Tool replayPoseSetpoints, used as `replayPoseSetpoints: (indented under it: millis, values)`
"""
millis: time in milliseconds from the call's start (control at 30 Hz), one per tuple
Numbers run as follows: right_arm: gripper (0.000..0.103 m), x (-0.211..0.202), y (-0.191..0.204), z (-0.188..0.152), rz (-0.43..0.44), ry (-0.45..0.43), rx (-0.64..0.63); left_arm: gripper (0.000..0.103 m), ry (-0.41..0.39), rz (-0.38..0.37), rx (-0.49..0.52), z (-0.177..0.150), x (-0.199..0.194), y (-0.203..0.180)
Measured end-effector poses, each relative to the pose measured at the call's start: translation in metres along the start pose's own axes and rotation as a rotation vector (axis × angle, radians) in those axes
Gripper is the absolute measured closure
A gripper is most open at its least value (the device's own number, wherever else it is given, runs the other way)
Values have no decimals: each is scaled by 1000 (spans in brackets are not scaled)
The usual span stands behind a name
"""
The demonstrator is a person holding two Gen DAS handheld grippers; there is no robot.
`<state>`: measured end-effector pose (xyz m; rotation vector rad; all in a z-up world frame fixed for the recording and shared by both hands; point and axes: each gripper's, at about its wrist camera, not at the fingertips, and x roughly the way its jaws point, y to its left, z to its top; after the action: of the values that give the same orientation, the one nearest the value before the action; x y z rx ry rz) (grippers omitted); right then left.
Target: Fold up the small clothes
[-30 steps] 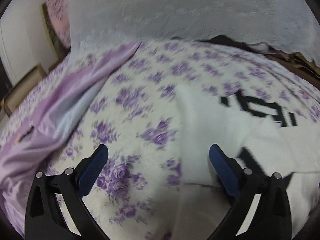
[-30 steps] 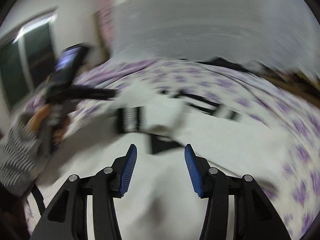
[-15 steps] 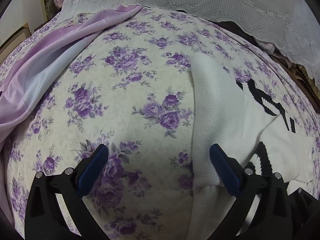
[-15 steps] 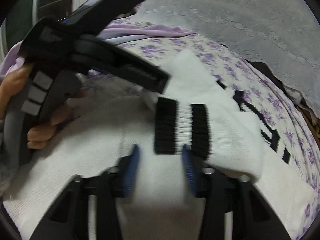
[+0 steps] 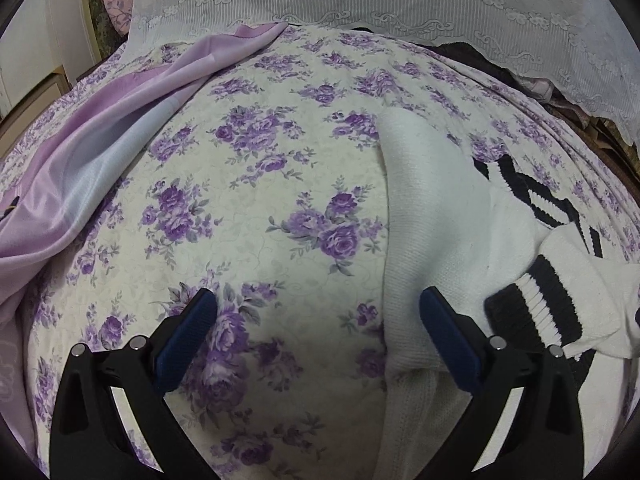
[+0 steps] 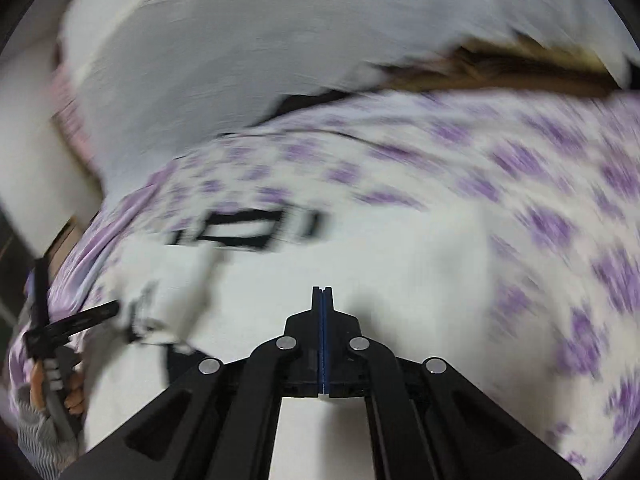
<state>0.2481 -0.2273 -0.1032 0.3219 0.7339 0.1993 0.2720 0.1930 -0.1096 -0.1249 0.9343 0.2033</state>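
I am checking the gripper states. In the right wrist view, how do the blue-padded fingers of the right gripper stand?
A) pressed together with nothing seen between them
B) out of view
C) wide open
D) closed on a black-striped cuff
A: the right gripper shows its blue pads meeting above the white knitted sweater, with no cloth visible between them.

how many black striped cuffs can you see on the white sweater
1 clearly: the black striped cuff lies on the white sweater, just right of the open left tongs. Black bands farther back look like printed pattern. A second cuff may be hidden; the right view is too blurred.
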Motion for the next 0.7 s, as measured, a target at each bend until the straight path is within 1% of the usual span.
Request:
replayPoseSetpoints:
  millis: [33,67,100,133,167,200,233,267,333,367,400,467,533,633,667,700]
  values:
    - [99,1,-8,-5,18,9,35,4,-5,9,7,0,-1,-2]
    - [99,1,-10,-7,52,12,55,4,-9,17,12,0,-1,-3]
    - [98,1,-4,-7,74,7,41,4,-12,21,15,-1,-1,-3]
    - [97,-1,17,-5,102,-13,-37,4,-13,22,14,-1,-1,-4]
    - [85,-4,42,-5,116,-31,-139,4,-12,20,11,-1,-1,-3]
    - [52,-5,73,-8,128,-35,-258,4,-9,15,7,-1,-1,-2]
    - [41,-4,96,-12,139,-31,-341,4,-4,6,0,0,0,-1]
    - [40,-1,122,-19,148,-33,-441,4,1,-3,-7,0,1,1]
    - [40,10,168,-32,126,-33,-631,4,8,-15,-18,0,2,3]
    - [45,18,187,-41,121,-26,-717,4,9,-16,-18,0,2,3]
    - [54,27,202,-50,119,-10,-784,4,9,-14,-16,0,2,2]
    - [61,41,221,-60,120,29,-851,4,8,-7,-11,0,2,1]
    - [66,59,232,-65,100,62,-877,4,9,-5,-9,0,2,1]
    - [69,84,236,-57,98,123,-825,4,17,-16,-16,1,3,2]
    - [70,85,235,-55,103,124,-806,4,20,-20,-19,1,4,2]
    - [77,85,233,-53,115,134,-784,4,22,-22,-21,1,4,3]
